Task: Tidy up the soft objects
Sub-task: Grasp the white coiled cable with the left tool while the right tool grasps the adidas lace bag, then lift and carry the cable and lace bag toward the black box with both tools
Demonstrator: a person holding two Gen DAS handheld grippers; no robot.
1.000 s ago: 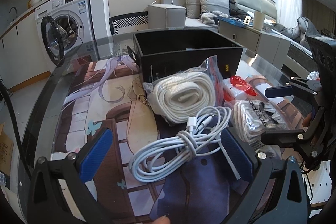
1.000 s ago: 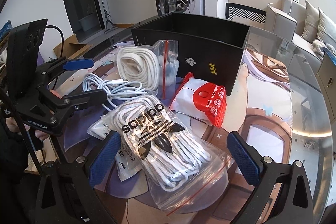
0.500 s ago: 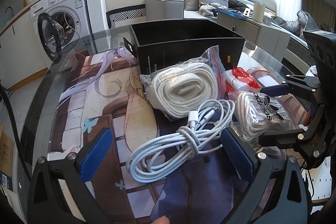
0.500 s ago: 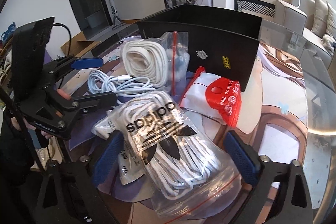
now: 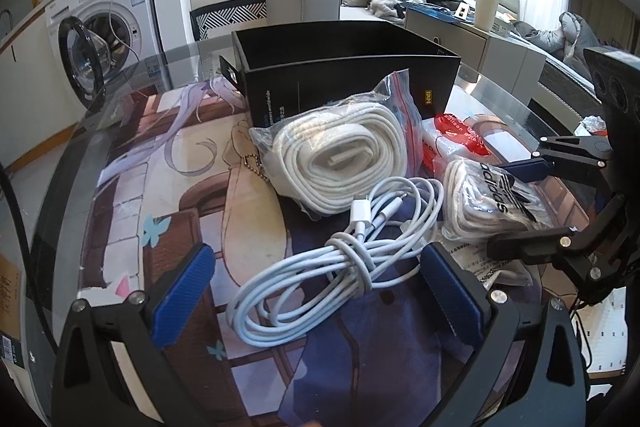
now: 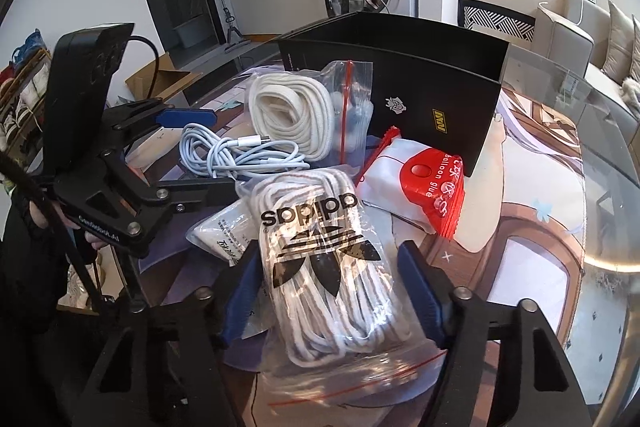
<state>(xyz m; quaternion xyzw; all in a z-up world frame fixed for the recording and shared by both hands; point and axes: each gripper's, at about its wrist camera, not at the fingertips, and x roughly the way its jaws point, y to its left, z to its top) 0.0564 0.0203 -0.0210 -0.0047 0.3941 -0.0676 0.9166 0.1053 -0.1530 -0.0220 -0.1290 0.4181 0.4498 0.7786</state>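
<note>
At centre frame, the clear bag of white laces carries the "adidas" wordmark and trefoil, seen upside down. The red-and-white packet right of centre reads "balloon glue". The left hand-held gripper, at left, is lettered "GenRobot.AI".

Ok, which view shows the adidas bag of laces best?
The right wrist view: the adidas lace bag fills the centre, logo facing the camera, with the right gripper closing around it, blue pads near its sides. In the left wrist view the bag sits off at the right edge, smaller, partly behind the right gripper's fingers.
</note>
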